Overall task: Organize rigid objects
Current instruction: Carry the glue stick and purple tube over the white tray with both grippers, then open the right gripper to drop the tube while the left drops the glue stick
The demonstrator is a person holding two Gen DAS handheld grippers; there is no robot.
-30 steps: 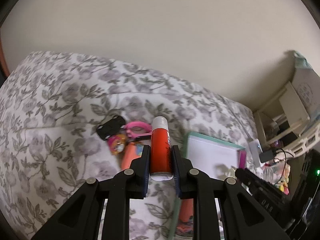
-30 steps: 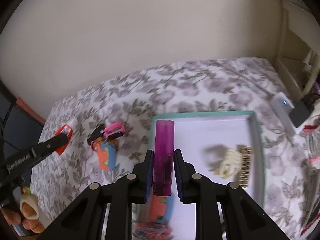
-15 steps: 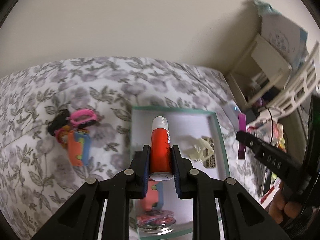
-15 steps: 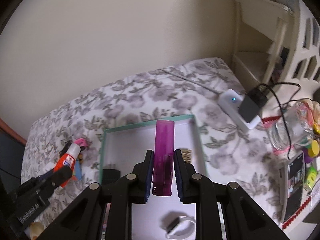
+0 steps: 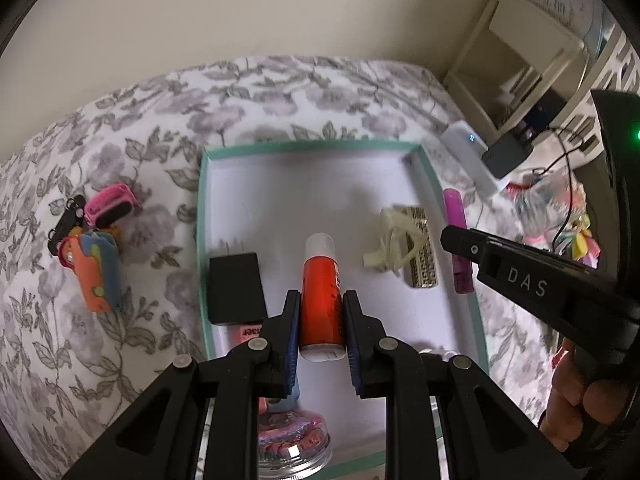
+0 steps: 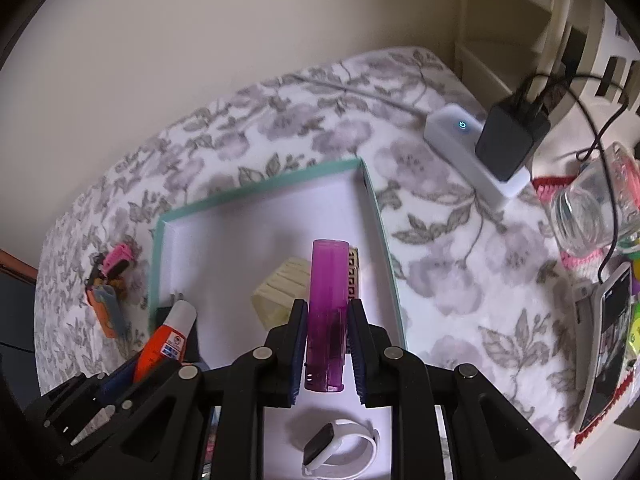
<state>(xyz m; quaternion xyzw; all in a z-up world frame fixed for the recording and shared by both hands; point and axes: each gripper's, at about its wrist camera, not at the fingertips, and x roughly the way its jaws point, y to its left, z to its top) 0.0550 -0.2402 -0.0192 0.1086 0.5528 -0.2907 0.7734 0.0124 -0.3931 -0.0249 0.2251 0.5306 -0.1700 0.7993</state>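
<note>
Floral bedspread (image 5: 132,120); glue stick (image 5: 321,292) between tool (image 5: 321,334) pads.

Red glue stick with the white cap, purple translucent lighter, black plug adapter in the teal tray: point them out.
Red glue stick (image 5: 322,300), left wrist view, red body.
Purple translucent lighter (image 6: 327,300), right wrist view, mid-body.
Black plug adapter (image 5: 236,288), left wrist view, top face.
</note>
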